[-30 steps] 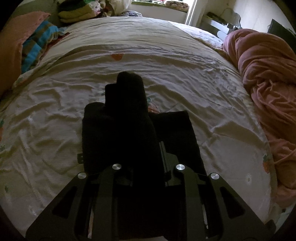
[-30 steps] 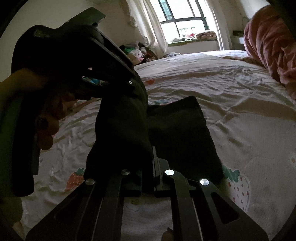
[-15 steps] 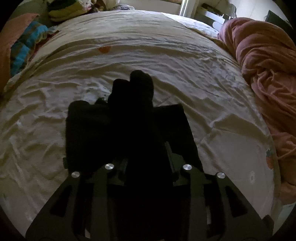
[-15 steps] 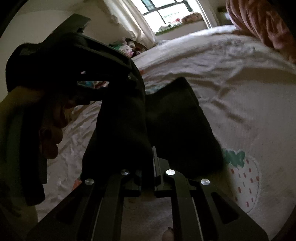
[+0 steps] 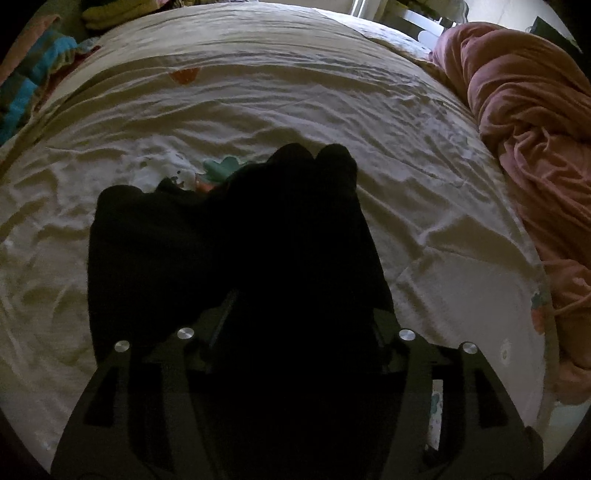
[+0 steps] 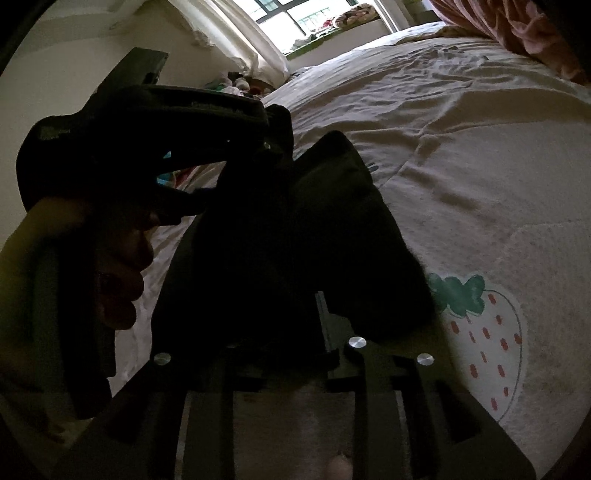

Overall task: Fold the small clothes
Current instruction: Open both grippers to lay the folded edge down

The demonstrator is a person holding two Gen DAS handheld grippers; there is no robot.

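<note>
A small black garment [image 5: 229,236] lies partly folded on the cream bedsheet [image 5: 258,96]. My left gripper [image 5: 295,295] is shut on one edge of it, and the cloth drapes over the fingers and hides them. In the right wrist view my right gripper [image 6: 321,317] is shut on the same black garment [image 6: 343,236] at its near edge. The left gripper and the hand that holds it [image 6: 122,236] show at the left, just beside the garment.
A pink blanket [image 5: 532,140] is heaped along the bed's right side. Striped and coloured clothes [image 5: 33,77] lie at the far left. A window [image 6: 314,18] is beyond the bed. A strawberry print [image 6: 480,332] marks the sheet.
Both grippers have carried the lifted part of the garment across and lower over the part on the bed. The cameras have tilted closer to the sheet.
</note>
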